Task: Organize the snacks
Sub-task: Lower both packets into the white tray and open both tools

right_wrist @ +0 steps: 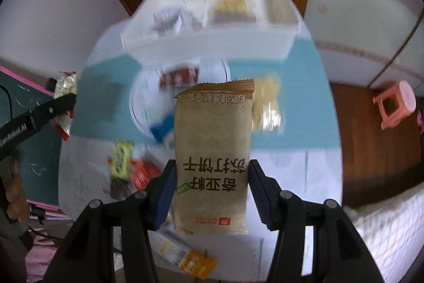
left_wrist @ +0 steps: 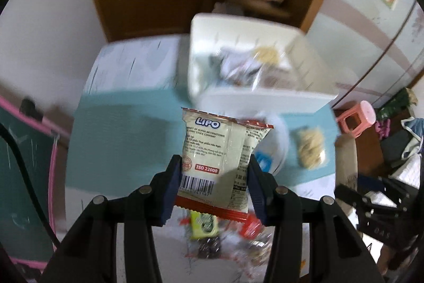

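the cream lipo packet (left_wrist: 212,155) with red ends stands upright between the blue pads of the left gripper (left_wrist: 215,184), which clamp it at its lower half, its back with barcode facing the camera. the tan cracker packet (right_wrist: 213,158) with dark chinese print is pinched at both side edges by the right gripper (right_wrist: 212,190), lifted above the table (right_wrist: 286,163). beyond both packets sits the white bin (right_wrist: 212,41) at the far side of the table, on the teal mat (right_wrist: 291,70); blurred snacks lie inside it, among them a yellow-topped one (right_wrist: 229,5) and a pale wrapped one (right_wrist: 168,20). between bin and held packets lies a white plate (right_wrist: 143,102) bearing a red-brown packet (right_wrist: 179,77), and just beside it a clear bag of pale biscuits (left_wrist: 310,147). nearer, on the white tabletop, a loose heap: a yellow-green packet (right_wrist: 120,159), a red one (right_wrist: 141,173), and an orange-and-white sachet (right_wrist: 185,256) by the near edge. in the right wrist view the left gripper's black arm (right_wrist: 37,113) enters at left. a pink stool (right_wrist: 394,104) stands on the wooden floor, well apart from the table.
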### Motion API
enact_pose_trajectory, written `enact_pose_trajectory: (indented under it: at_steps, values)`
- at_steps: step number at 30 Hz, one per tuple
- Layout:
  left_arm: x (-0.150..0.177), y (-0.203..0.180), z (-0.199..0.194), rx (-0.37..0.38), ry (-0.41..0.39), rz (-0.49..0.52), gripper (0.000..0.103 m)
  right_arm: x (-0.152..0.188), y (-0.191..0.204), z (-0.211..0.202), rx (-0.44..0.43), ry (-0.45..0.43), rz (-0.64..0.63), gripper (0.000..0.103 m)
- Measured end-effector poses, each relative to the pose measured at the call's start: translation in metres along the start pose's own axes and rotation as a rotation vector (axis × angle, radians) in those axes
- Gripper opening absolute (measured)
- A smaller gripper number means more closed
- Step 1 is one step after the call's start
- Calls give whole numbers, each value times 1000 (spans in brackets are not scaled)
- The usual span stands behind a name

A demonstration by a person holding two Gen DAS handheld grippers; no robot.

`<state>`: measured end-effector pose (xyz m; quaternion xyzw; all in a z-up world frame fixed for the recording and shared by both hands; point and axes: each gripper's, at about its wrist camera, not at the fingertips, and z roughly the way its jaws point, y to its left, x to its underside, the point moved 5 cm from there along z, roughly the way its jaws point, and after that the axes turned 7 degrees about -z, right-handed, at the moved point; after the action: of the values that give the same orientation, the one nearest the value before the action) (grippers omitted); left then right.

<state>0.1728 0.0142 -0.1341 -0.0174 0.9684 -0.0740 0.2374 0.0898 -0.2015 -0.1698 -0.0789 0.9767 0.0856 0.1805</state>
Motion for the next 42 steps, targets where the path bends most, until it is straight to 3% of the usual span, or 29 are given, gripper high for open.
enact_pose_trajectory:
  at_steps: [12, 20, 25, 30, 42]
  values:
    - [-122, -61, -56, 65, -185, 99, 47, -130, -17, -108, 59, -305, -56, 54]
    - [-171, -83, -55, 71, -235, 128, 47, -190, -33, -146, 85, -412, -40, 54]
    - [-187, -88, -38, 60, -232, 138, 47, -215, -39, -144, 83, -423, -32, 54]
    - [-196, -89, -16, 56, -208, 132, 47, -237, -46, -116, 51, -383, 3, 54]
    - [-198, -82, 37, 38, -135, 119, 47, -241, -59, -57, 33, -279, 51, 54]
